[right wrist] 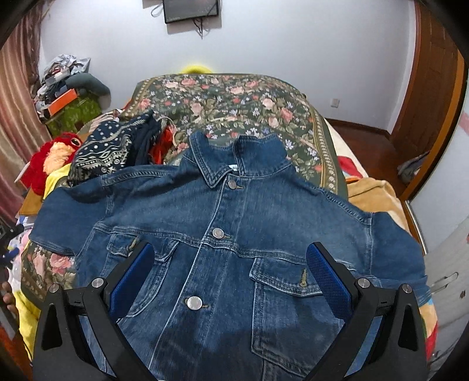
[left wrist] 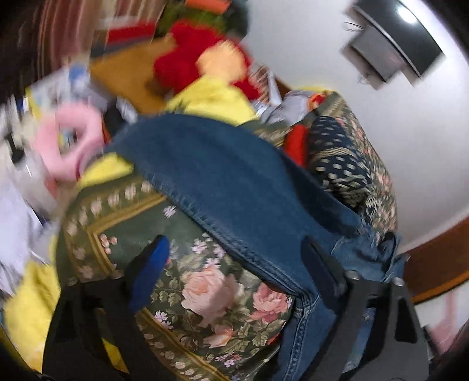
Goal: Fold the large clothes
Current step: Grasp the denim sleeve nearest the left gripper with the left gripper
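Observation:
A blue denim jacket [right wrist: 234, 219] lies front up and buttoned on a green floral bedspread [right wrist: 222, 99], collar away from me and sleeves spread to both sides. My right gripper [right wrist: 231, 263] hovers open over the chest, one finger above each breast pocket, with nothing pinched. The left wrist view is blurred. There, a denim sleeve [left wrist: 234, 181] runs diagonally across the floral bedspread [left wrist: 205, 293]. My left gripper [left wrist: 237, 263] stands open over the sleeve's seamed edge, blue pad [left wrist: 152, 263] above the flowers, the other finger over denim.
A dark patterned cloth [right wrist: 108, 149] and a red plush toy [right wrist: 52, 158] sit left of the jacket, and a tan blanket [right wrist: 375, 193] lies to its right. Cluttered boxes [right wrist: 64, 88] stand by the curtain. A wooden door [right wrist: 425, 102] is at right, with a screen [right wrist: 190, 10] on the wall.

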A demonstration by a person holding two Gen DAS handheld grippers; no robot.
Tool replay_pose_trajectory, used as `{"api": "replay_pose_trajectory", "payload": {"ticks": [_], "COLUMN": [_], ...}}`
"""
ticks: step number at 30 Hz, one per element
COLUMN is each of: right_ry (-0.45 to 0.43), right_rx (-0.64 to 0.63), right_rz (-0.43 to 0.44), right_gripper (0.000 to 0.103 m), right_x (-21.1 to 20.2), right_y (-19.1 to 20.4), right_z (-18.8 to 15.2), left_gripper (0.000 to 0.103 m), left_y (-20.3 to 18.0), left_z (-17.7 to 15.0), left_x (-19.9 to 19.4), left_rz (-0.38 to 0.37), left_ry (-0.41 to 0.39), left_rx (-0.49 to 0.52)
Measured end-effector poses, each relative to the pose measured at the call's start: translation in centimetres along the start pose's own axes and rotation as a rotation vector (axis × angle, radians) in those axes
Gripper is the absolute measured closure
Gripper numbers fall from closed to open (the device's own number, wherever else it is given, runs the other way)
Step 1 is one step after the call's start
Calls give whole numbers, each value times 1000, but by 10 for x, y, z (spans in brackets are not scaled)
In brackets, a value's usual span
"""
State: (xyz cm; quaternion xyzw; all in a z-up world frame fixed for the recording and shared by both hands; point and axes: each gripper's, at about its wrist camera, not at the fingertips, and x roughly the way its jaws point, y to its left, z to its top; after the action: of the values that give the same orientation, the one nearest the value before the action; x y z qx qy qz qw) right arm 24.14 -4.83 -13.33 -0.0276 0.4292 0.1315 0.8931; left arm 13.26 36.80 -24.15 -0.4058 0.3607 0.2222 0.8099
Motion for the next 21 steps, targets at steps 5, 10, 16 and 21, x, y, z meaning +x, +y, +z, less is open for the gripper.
{"api": "replay_pose_trajectory", "payload": {"ticks": [5,10,16,21], "right_ry": [29,48,48,31], "right_rx": [33,67,100,122], "right_rz": [17,37,48,64], "right_gripper": [0,0,0,0], "right_x": [16,24,21,10], "right_y": [-3,-6,-11,-16], "right_z": [5,8,8,9], "left_gripper": [18,18,20,30], "left_y": [35,53,73,58], "left_z": [14,39,61,75], "left_x": [18,31,54,69], "left_rz": [-94,-164,-178,-2], "left_ry": [17,6,-25,-24], "left_rx": [-127,-192,-273,-173]}}
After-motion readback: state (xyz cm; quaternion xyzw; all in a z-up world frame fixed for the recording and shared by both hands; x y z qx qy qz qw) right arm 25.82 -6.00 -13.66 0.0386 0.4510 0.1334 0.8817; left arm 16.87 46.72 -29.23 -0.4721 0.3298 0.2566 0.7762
